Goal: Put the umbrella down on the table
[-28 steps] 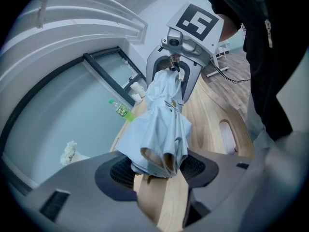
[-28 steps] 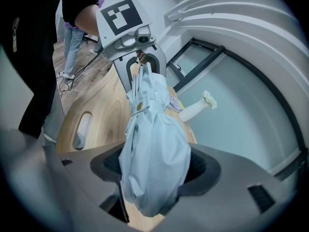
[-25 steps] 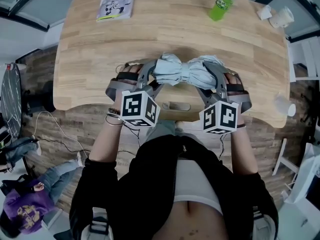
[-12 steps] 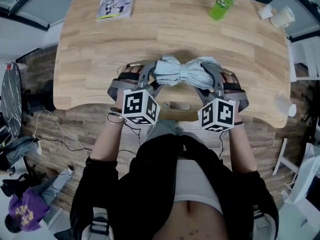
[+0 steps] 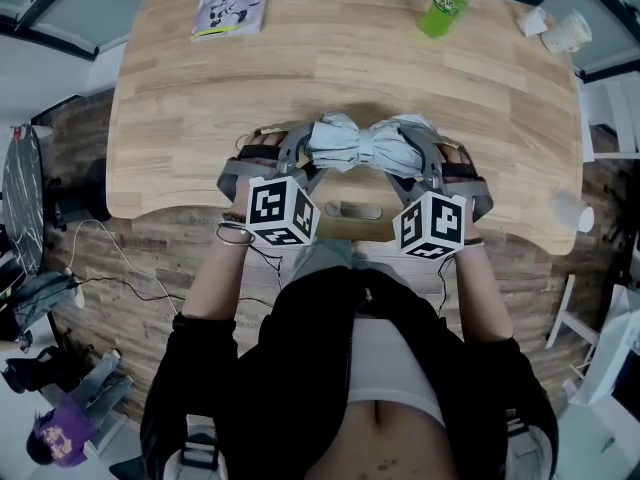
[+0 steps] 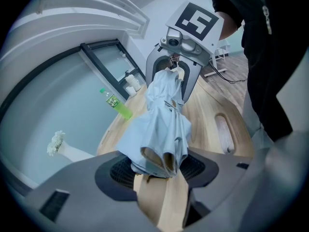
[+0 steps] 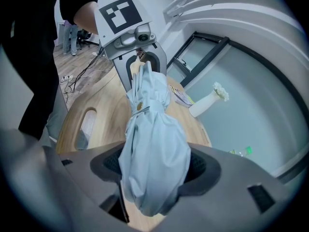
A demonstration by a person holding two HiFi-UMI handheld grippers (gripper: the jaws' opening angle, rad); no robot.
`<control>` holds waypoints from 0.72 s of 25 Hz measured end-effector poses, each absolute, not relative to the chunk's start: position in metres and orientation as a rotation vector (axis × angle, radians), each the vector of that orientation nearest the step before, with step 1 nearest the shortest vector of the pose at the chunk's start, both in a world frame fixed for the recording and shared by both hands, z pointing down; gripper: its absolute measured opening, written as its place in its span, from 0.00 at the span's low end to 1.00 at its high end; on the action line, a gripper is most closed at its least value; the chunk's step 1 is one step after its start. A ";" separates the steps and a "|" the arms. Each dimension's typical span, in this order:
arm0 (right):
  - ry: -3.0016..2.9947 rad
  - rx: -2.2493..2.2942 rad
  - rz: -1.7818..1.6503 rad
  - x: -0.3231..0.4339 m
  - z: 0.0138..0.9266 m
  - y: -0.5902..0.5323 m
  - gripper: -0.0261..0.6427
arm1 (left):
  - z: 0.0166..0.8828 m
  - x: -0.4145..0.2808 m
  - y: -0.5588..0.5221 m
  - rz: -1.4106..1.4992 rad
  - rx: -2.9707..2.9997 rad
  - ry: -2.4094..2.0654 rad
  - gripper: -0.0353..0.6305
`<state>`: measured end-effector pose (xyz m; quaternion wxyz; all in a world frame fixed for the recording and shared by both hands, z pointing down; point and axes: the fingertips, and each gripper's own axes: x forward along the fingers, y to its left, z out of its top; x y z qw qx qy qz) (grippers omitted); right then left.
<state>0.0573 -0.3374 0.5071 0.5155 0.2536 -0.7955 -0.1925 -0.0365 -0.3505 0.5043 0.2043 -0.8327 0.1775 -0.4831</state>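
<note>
1. The folded pale-blue umbrella (image 5: 368, 146) is held over the near half of the wooden table (image 5: 330, 58), close above the top. Whether it touches the wood cannot be told.
2. The left gripper (image 5: 300, 154) is clamped on the umbrella's left end and the right gripper (image 5: 432, 158) on its right end. Bunched fabric fills both sets of jaws.
3. The long axis runs side to side, parallel to the table's near edge and roughly level, with one end pointing into each gripper.
4. Handling (judgement): light, with soft loose cloth over a stiff core. The cloth squashes under the pads and could slide. The strap with snap button (image 7: 139, 107) cinches the waist, which is the firmest spot to hold. The present hold at both ends keeps it level.
5. Judged not fragile. It may roll a little on the table once freed.
</note>
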 end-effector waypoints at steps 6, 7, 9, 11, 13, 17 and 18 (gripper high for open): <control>-1.916 0.596 -0.437 0.057 0.517 -0.337 0.52 | 0.513 -0.037 -0.351 -1.366 -2.330 0.481 0.44; -1.918 0.594 -0.433 0.057 0.519 -0.337 0.52 | 0.515 -0.037 -0.351 -1.370 -2.330 0.478 0.44; -1.918 0.589 -0.426 0.057 0.522 -0.337 0.52 | 0.518 -0.037 -0.351 -1.376 -2.334 0.473 0.44; -1.917 0.582 -0.420 0.056 0.526 -0.337 0.52 | 0.522 -0.038 -0.350 -1.381 -2.340 0.469 0.44; -1.916 0.573 -0.413 0.056 0.529 -0.337 0.52 | 0.525 -0.038 -0.350 -1.387 -2.349 0.466 0.44; -1.916 0.555 -0.390 0.055 0.538 -0.338 0.52 | 0.534 -0.039 -0.351 -1.403 -2.366 0.455 0.44; -1.916 0.550 -0.384 0.055 0.540 -0.338 0.52 | 0.536 -0.039 -0.351 -1.407 -2.370 0.452 0.44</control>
